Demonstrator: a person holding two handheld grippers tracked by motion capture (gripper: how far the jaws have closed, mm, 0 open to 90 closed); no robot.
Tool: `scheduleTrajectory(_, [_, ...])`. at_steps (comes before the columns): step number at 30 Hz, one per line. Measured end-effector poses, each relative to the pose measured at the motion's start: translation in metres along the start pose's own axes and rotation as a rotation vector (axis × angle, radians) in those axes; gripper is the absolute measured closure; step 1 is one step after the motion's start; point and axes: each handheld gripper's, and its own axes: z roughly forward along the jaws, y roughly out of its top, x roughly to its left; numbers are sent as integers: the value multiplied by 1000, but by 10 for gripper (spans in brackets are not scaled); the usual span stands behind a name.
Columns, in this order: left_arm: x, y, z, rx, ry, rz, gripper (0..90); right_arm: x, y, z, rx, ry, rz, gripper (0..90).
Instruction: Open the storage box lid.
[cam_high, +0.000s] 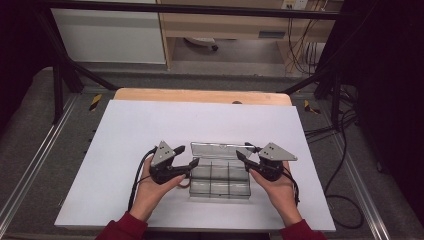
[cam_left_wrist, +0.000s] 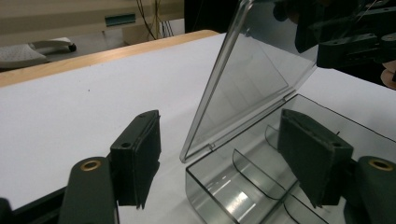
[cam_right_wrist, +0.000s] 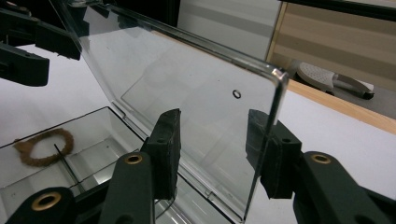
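While upright — lid (cam_right_wrist: 196, 107) between right gripper (cam_right_wrist: 217, 154)

place: you're in a lab or test room | rig: black metal frame (cam_high: 60, 75) around your wooden table (cam_high: 200, 95), white sheet (cam_high: 150, 130) over it | floor: loose cables (cam_high: 345, 150), yellow-black tape marks (cam_high: 95, 101) | behind: plain cabinets (cam_high: 110, 35), wall socket (cam_high: 295, 4)
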Motion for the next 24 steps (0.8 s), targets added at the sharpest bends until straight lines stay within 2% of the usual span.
scheduleTrajectory(13, [1,15,23,3,-40,10,302,-5,3,6,1,-4,-2,552])
scheduleTrajectory(20, [1,18,28,-1,-64,8,379,-8,4,9,1,-7,6,551])
scheduleTrajectory(24, [4,18,29,-3,-54,-2,429,-9,5,11,4,-9,9,549])
